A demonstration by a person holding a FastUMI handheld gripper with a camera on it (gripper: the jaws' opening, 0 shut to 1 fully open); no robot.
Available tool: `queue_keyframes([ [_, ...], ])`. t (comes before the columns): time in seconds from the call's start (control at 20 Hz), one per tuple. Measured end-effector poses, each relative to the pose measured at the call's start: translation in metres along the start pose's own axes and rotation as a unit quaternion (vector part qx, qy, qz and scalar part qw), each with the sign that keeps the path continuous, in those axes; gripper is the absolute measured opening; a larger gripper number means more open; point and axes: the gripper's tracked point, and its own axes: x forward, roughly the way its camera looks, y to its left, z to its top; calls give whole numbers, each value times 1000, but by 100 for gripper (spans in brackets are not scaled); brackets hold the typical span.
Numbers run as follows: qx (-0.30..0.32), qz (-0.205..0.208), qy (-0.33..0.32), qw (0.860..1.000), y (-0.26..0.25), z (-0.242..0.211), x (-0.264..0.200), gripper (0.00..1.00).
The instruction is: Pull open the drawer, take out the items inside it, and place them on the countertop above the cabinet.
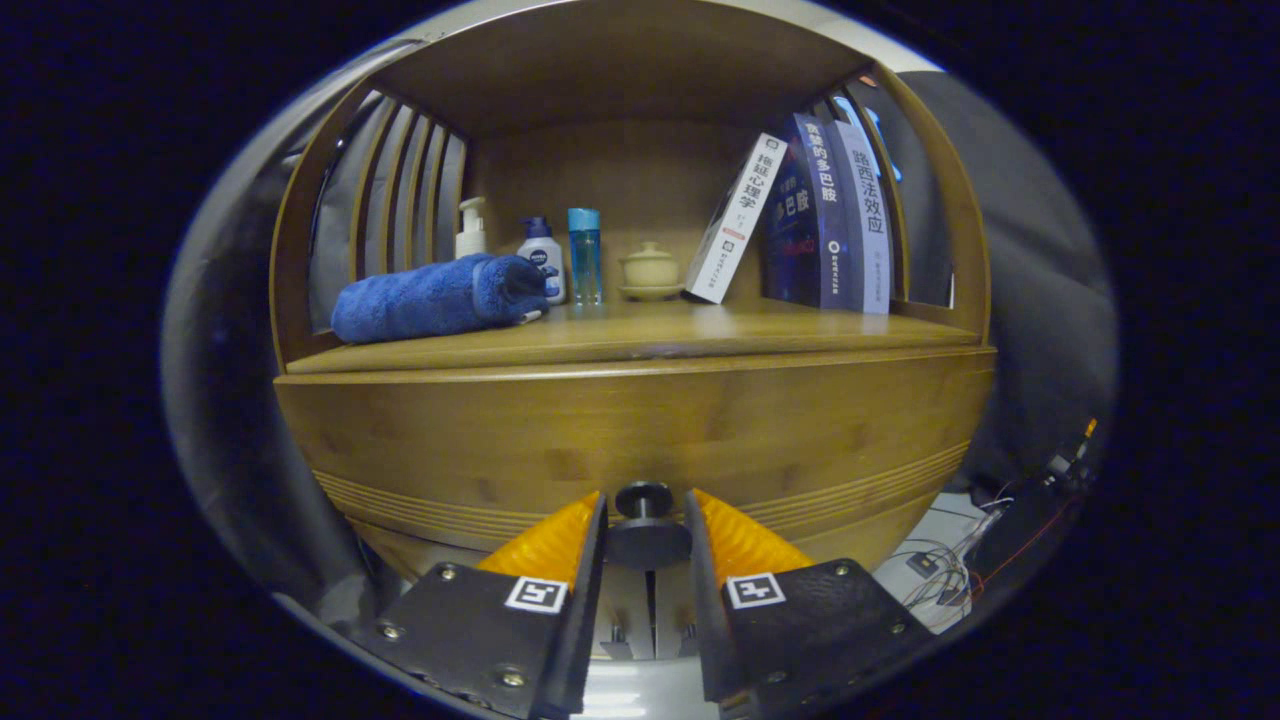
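**Dark knob sits between the fingers at the drawer front**

Wooden and honey-brown, the drawer [640,430] fills the space just ahead of the gripper [645,520], its front flush with the cabinet and showing no gap, so it looks closed. A small dark round knob [643,500] sticks out from the lower middle of that front. The two fingers stand on either side of the knob, close against it, but I cannot tell whether both actually press on it or only bracket it.

Above the drawer runs the countertop [650,335], a wooden shelf inside an open cabinet [620,90] with slatted sides. On its left lies a rolled blue towel [435,298], on its side. Just behind the towel's right end stand a white pump bottle [471,228], a white bottle with a blue cap [543,258] and a clear blue bottle [585,255], close together in a row. Near them, towards the middle, a small pale lidded cup on a saucer [650,270] sits by itself. To the right, a white book [735,220] leans against a few dark books [825,215] that stand at the cabinet's right side.

Down to the right of the cabinet, loose cables [945,575] lie on a pale surface.
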Motion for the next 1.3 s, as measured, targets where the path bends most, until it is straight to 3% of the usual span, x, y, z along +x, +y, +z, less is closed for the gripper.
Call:
queue_keyframes([
  [0.1, 32, 16, 3, 999, 3, 1, 1, 43],
  [0.35, -74, -9, -8, 997, 1, 2, -1, 43],
  [0.45, -71, -15, -8, 997, 2, -2, -3, 39],
  [0.8, -63, 5, -14, 998, 1, -3, -22, 39],
  [0.85, -66, 3, -15, 998, 1, -3, -25, 28],
  [1.3, -44, -14, -21, 999, -4, -15, -71, 28],
])
